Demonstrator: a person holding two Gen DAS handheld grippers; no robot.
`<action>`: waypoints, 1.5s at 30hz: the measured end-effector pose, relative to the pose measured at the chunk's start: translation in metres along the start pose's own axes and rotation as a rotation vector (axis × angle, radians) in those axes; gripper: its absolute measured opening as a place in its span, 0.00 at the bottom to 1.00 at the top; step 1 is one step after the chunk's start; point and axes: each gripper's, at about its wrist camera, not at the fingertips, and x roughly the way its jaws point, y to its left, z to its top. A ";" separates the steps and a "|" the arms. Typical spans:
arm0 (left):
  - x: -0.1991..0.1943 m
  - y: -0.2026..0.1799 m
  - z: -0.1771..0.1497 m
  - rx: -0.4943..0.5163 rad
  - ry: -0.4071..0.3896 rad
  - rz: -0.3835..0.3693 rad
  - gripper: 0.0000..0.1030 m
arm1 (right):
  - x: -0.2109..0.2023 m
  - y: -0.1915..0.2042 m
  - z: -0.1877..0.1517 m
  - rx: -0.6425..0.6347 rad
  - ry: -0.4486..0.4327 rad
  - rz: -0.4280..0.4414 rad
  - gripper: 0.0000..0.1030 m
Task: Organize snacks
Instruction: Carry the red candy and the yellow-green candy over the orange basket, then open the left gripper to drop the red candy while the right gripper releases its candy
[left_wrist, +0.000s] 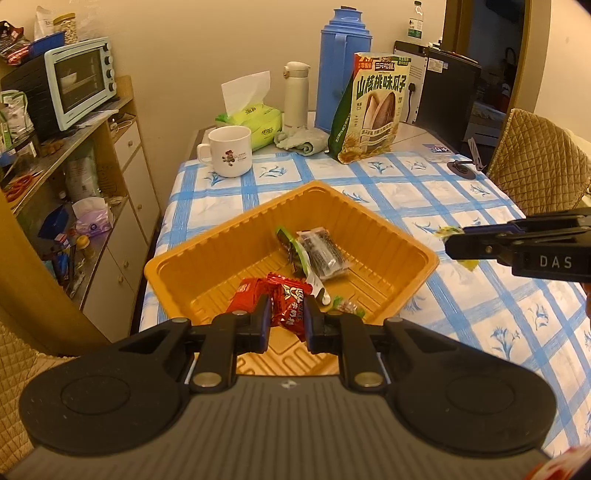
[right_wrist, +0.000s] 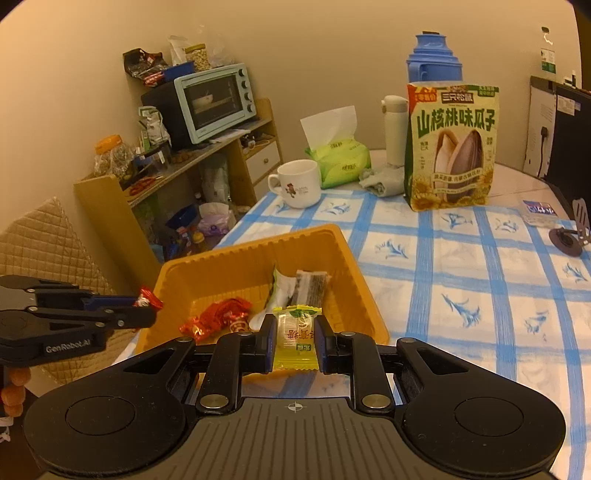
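Left wrist view: the left gripper (left_wrist: 287, 319) has its fingers clamped on a red snack packet (left_wrist: 290, 308) above the near edge of the orange tray (left_wrist: 229, 240) on the bench (left_wrist: 461, 325).

Right wrist view: the right gripper (right_wrist: 295, 338) has its fingers pinching a yellow candy packet (right_wrist: 296, 338) just near the tray's near right corner.

An orange plastic tray (left_wrist: 369, 218) sits on the checked bench, holding a red-wrapped candy (right_wrist: 218, 317) and a dark snack packet (left_wrist: 325, 253). A red packet (left_wrist: 290, 312) and a yellow-wrapped sweet (right_wrist: 296, 338) hang clamped above its near rim.
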 end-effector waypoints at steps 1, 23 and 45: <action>0.003 0.000 0.002 0.000 0.005 -0.001 0.16 | 0.002 0.000 0.003 -0.001 -0.002 0.001 0.21; 0.067 0.015 -0.005 -0.067 0.162 -0.030 0.17 | 0.047 -0.009 0.012 0.030 0.045 -0.013 0.21; 0.052 0.033 0.021 -0.075 0.082 -0.028 0.39 | 0.072 -0.007 0.027 -0.004 0.065 -0.018 0.21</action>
